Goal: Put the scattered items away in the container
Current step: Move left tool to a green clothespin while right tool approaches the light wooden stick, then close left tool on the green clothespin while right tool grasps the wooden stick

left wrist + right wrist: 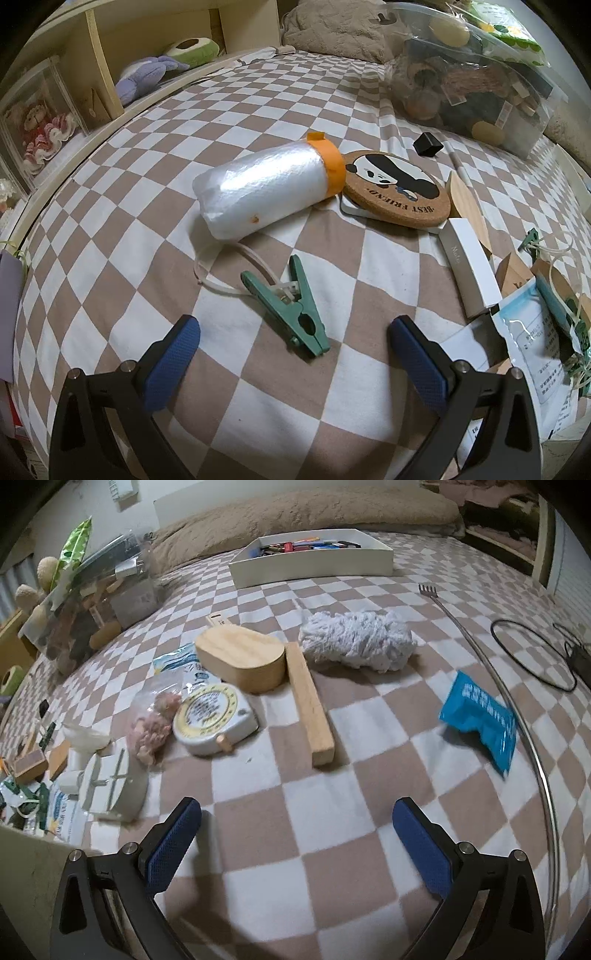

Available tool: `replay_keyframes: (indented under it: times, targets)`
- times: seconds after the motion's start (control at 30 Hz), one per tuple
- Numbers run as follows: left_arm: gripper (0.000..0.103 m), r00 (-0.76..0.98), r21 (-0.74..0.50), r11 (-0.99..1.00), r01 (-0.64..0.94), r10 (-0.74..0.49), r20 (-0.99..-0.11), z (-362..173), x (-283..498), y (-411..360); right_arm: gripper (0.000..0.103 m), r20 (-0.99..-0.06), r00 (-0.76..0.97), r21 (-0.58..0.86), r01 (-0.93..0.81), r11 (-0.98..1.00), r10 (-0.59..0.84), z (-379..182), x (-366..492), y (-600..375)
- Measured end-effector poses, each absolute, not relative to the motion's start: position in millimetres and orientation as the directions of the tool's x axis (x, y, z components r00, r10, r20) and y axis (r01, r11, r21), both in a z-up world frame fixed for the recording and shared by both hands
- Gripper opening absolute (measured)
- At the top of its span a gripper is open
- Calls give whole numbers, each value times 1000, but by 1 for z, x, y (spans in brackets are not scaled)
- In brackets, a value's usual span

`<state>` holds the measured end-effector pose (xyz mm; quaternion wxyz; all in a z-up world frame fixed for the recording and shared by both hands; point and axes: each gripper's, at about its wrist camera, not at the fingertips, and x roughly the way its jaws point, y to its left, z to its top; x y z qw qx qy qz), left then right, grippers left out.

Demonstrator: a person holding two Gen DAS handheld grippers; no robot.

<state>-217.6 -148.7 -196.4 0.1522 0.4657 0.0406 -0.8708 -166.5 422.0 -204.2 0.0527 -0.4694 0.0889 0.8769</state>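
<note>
Your left gripper (pixel 293 334) hangs low over the checkered blanket (pixel 147 206) with its blue pads spread wide and nothing between them. Just beyond the fingertips, between them in the left wrist view, lies a green clothespin (pixel 291 308), its jaw end pointing near and right, with a pale plastic strap (pixel 229 266) looped behind it. Farther off sits a roll of clear plastic bags (pixel 266 192) with an orange band at its far right end, lying on its side and touching the edge of a round cork coaster (pixel 397 188) (panda print, lettered "BEST FRIEND"). To the right of the coaster a white box (pixel 471 267) lies near a second green clip (pixel 532 236) tangled in strap. A clear bin (pixel 476 85), already stuffed, stands at the far right.

Your right gripper (pixel 297 816) is likewise spread apart and holds nothing, hovering above bare blanket. Ahead and left of it lies a wooden bar (pixel 310 705) running near to far, just beside an oval wooden box (pixel 242 659). A white round dial object (pixel 214 718) sits left of the bar, touching a small bag of pink stuff (pixel 153 723). A pale yarn bundle (pixel 356 642) rests farther off, and a blue packet (pixel 480 716) lies to the right, beside a long metal back scratcher (pixel 517 686). The white container (pixel 314 566) sits at the far end of the bed, well apart from both grippers, with small colourful items already inside.
</note>
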Motion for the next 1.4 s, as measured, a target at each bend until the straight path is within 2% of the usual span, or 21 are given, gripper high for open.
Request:
replay_keyframes:
  times: [0.03,0.1,0.2,0.23,0.3,0.33,0.57,0.63,0.7,0.83,0.9,1.03,1.1,1.13,1.27,1.3,1.4]
  targets:
    - [103,-520,71,-950,303,-227,-823,-196,-218,-149,102,-832,-555,101,-170,-980,11,-204,-168,422]
    - [103,-520,70,-950,303,-227,-824,-196,-218,-149,91,-826,-564,87,-169,-982,24,-202,-172,423]
    - [103,-522,67,-951,303,-225,-823,-196,-217,-149,68,-813,-582,113,-187,-976,17,-200,-176,432]
    - [103,-524,64,-951,303,-223,-822,-197,-217,-148,65,-809,-587,127,-193,-973,12,-199,-176,436]
    - [103,-529,58,-951,303,-218,-820,-197,-216,-148,51,-802,-597,150,-200,-968,-1,-198,-176,441]
    - [103,-531,55,-951,303,-216,-819,-196,-216,-149,48,-798,-603,164,-199,-966,-11,-198,-176,444]
    - [101,-541,51,-957,284,-204,-816,-191,-215,-147,37,-796,-605,140,-157,-978,-16,-197,-187,435]
    - [96,-546,51,-958,281,-203,-812,-190,-214,-147,35,-800,-600,117,-146,-982,-6,-198,-193,431]
    - [88,-555,40,-959,281,-197,-808,-188,-212,-147,33,-801,-598,100,-139,-985,3,-199,-195,429]
    - [78,-571,15,-960,278,-178,-801,-186,-210,-149,32,-802,-598,94,-138,-986,8,-199,-200,431]
    - [67,-578,9,-961,278,-174,-797,-184,-209,-149,31,-803,-596,89,-135,-987,9,-199,-205,431]
    - [51,-586,-6,-958,287,-170,-793,-183,-207,-151,31,-804,-594,67,-126,-990,21,-200,-213,428]
    - [39,-590,-21,-956,293,-164,-791,-182,-207,-153,30,-805,-593,63,-124,-990,23,-200,-216,428]
    - [37,-592,-25,-956,292,-160,-790,-182,-207,-153,30,-805,-593,64,-125,-990,23,-200,-218,428]
    - [20,-592,-16,-964,267,-151,-792,-182,-207,-146,22,-797,-603,64,-117,-991,20,-201,-220,428]
    - [19,-590,-11,-966,259,-149,-794,-182,-207,-144,18,-795,-607,67,-112,-991,15,-201,-219,427]
    - [19,-581,13,-970,242,-156,-799,-183,-207,-138,16,-787,-617,84,-109,-990,1,-200,-216,428]
